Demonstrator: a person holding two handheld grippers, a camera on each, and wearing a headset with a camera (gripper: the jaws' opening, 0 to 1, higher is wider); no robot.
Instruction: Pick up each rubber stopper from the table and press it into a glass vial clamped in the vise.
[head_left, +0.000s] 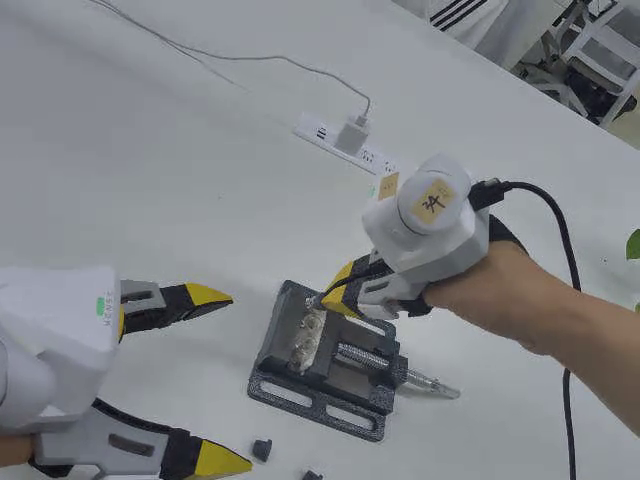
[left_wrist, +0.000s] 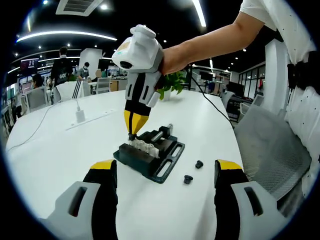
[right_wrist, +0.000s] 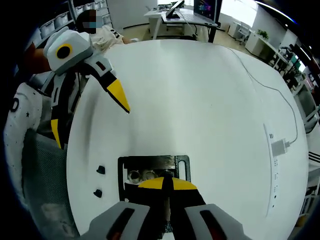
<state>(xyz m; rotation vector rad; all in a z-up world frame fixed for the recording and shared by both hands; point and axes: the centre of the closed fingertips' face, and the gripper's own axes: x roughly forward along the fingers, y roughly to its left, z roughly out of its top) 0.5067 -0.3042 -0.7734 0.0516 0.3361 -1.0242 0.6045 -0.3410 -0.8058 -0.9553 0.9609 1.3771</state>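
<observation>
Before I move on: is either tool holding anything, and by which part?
Left tool open, empty. Right tool pinches a rubber stopper at its tips above the vise; grip point hidden.

left claw (left_wrist: 165, 166) spread, right claw (right_wrist: 166, 182) closed

Head view looks down on vise (head_left: 325, 365), near; left gripper view faces it low across counter (left_wrist: 60, 150); right gripper view just above it.
</observation>
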